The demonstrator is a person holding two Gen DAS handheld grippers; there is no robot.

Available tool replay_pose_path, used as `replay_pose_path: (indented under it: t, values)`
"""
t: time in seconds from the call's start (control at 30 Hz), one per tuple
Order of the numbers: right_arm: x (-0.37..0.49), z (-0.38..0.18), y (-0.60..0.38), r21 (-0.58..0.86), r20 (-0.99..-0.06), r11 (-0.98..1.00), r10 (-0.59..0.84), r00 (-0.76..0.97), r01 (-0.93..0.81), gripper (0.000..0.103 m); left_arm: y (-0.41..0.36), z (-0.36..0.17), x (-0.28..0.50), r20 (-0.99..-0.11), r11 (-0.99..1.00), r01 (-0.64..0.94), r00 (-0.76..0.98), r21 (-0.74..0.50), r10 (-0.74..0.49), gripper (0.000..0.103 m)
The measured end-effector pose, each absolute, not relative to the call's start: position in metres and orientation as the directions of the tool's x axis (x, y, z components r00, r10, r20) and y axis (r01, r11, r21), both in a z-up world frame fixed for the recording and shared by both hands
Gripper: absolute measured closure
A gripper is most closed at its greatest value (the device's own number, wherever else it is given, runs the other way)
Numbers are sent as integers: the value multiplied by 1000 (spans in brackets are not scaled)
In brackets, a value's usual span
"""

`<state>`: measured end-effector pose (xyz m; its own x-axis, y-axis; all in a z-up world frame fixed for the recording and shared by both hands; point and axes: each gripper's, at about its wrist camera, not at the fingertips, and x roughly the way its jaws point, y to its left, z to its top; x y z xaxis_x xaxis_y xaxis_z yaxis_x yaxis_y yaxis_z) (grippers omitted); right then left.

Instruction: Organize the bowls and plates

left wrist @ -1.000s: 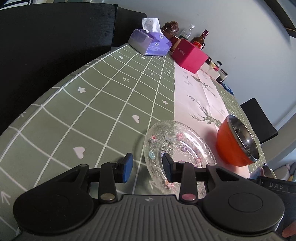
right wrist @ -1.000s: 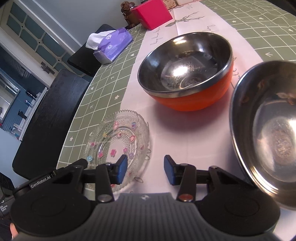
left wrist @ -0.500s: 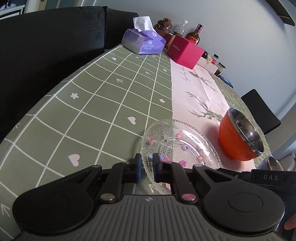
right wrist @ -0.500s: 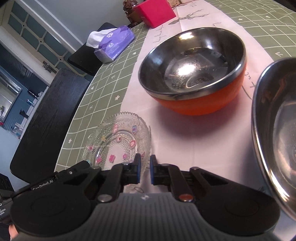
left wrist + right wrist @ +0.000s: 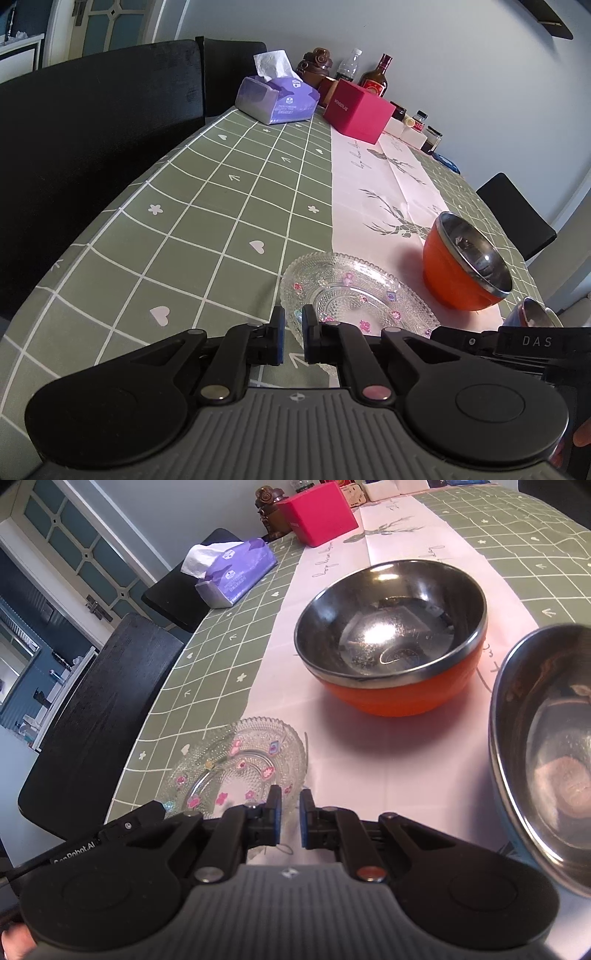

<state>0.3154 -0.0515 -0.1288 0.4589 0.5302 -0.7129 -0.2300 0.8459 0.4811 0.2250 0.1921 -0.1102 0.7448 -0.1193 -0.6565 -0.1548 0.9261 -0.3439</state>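
A clear glass plate (image 5: 354, 295) with small coloured flowers lies where the green checked cloth meets the white runner. My left gripper (image 5: 293, 317) is shut on the plate's near-left rim. My right gripper (image 5: 290, 797) is shut on the near-right rim of the same glass plate (image 5: 229, 768). Beyond the plate stands an orange bowl (image 5: 388, 698) with a steel inside, empty. A second steel bowl (image 5: 546, 757) with a blue outside sits close on the right. The left gripper's body (image 5: 129, 827) shows at the lower left of the right wrist view.
At the far end of the table stand a purple tissue box (image 5: 277, 99), a pink box (image 5: 358, 110) and bottles (image 5: 376, 74). Black chairs (image 5: 92, 147) line the left edge, and another chair (image 5: 517, 218) stands at the right.
Both grippers went from open, each straddling the plate's rim, to shut on it. The left gripper then rose a little and rolled slightly.
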Motion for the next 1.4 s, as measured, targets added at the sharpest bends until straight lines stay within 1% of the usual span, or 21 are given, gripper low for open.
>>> replay_pose_path:
  t: [0.43, 0.73, 0.83, 0.97, 1.1, 1.4]
  values:
    - [267, -106, -78, 504, -669, 824, 561, 487, -258, 96, 170, -76, 171, -594, 930, -117, 795, -350, -124, 94]
    - [209, -99, -116, 511, -648, 822, 560, 516, -251, 96, 135, -58, 119, -558, 926, -63, 812, -371, -169, 93]
    - [191, -99, -129, 507, -645, 827, 551, 529, -243, 96, 122, -57, 104, -551, 932, -36, 815, -362, -182, 93]
    - [169, -102, -144, 504, -645, 834, 537, 543, -226, 96, 107, -63, 89, -560, 939, -17, 806, -342, -190, 93]
    - [150, -110, -155, 483, -657, 849, 514, 552, -215, 96, 101, -79, 82, -589, 933, -24, 781, -358, -206, 93]
    - [137, -118, -161, 458, -666, 863, 493, 560, -214, 96, 96, -97, 72, -629, 935, -43, 750, -351, -202, 93]
